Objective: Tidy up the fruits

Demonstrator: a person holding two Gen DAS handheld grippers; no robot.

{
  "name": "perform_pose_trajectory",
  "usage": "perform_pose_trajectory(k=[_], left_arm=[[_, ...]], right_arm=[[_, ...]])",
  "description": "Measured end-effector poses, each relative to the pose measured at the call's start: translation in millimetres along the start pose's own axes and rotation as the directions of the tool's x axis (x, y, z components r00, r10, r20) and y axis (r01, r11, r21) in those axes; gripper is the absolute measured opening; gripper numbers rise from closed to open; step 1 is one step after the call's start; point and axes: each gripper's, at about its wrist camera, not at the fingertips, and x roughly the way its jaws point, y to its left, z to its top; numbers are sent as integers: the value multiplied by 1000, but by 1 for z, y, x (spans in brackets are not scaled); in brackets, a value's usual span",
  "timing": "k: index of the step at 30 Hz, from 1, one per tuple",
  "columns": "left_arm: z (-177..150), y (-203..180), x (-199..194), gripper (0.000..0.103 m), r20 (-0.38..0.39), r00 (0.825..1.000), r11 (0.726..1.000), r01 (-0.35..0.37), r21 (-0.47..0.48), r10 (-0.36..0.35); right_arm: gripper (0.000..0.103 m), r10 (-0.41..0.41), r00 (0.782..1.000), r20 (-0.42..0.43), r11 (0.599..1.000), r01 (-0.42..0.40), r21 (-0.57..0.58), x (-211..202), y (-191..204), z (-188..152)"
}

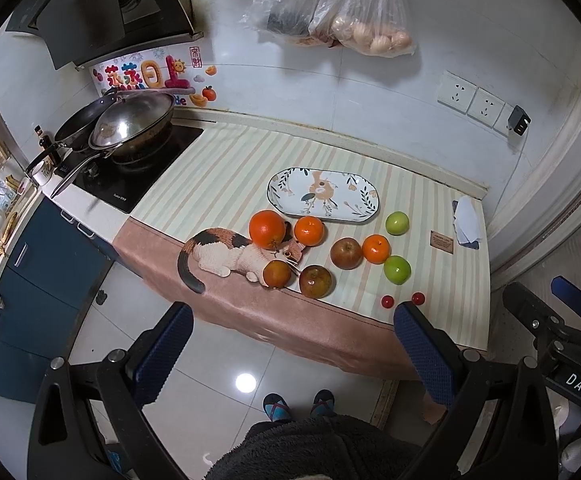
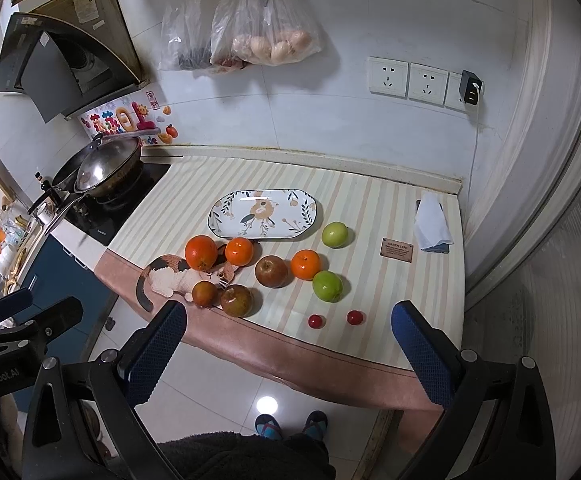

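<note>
Left gripper (image 1: 292, 344): jaws spread wide, nothing between them; held above the floor short of the counter's front edge.
Right gripper (image 2: 288, 340): jaws spread wide, empty; over the front edge of the counter, clear of all fruit.
Plate (image 2: 226, 206): oval, floral print, bare; at 12 o'clock of the fruit cluster on the striped cloth (image 2: 370, 200).
Oranges: large orange (image 2: 201, 253) at 9 o'clock of the cluster, resting on the knitted cat (image 2: 170, 276); second orange (image 2: 239, 251) just beside it; third orange (image 2: 305, 265) between the apples.
Red apples: centre apple (image 2: 271, 271); front apple (image 2: 236, 300) near the cloth's front band; small dark fruit (image 2: 204, 293) beside it, possibly an apple, kind unclear.
Green apples: far one (image 2: 335, 234) at 3 o'clock of the plate; near one (image 2: 327, 286) touching the third orange.
Small red fruits: pair (image 2: 315, 321) (image 2: 354, 317) at 6 o'clock, apart from each other.
</note>
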Motion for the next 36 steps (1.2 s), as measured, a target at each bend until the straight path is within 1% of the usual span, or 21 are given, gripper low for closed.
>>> perform_pose_trajectory(k=[6,8,10,15,16,18,19,20,21,25,26,27,28,31,34,36], left_arm=[[-7,7,2,103,10,1000,1000,-1,-5,1],[-7,14,9,103,13,1000,1000,-6,-19,6],[-5,22,20,103,14,1000,999,-18,-30,18],[9,43,64,103,3,998,998,-61,-33,62],[11,47,77,103,-13,997,996,-82,-28,82],[21,56,101,103,-48,995,996,-85,-30,83],[25,59,113,103,-67,993,995,-98,-34,95],[29,63,130,103,-103,989,994,-106,-36,102],[33,67,141,103,-120,988,994,-105,-40,99],[54,77,199,103,-207,973,992,-119,-52,106],[59,78,209,103,-222,969,991,-125,-52,110],[67,79,229,103,-254,961,990,-127,-55,110],[71,80,240,102,-271,957,990,-129,-58,109],[89,82,291,101,-349,932,989,-127,-78,92],[101,79,326,101,-395,915,991,-115,-74,77],[105,76,348,100,-429,901,992,-106,-73,64]], right_arm=[[103,-2,1000,3,1000,2,15,1,0,-2],[103,0,1000,11,999,0,35,3,-2,-4],[103,-14,1000,19,998,13,63,11,-3,-5],[103,-16,1000,-20,990,19,136,51,-4,-9],[103,-19,999,-26,989,22,146,63,-2,-9],[103,-32,998,-46,988,39,153,86,-1,-10],[103,-34,998,-57,987,43,157,97,1,-11],[103,-31,997,-70,986,42,163,109,1,-10],[103,-27,996,-84,985,40,166,121,1,-10],[103,-32,986,-166,982,62,181,179,-7,-5],[103,-17,983,-184,980,53,192,194,-10,-3],[103,-2,980,-197,979,43,202,207,-12,0],[103,2,975,-224,978,45,206,225,-15,4],[103,20,962,-271,980,35,196,267,-17,16],[103,47,945,-322,982,15,189,310,-18,28],[103,64,935,-348,984,-2,177,331,-14,35]])
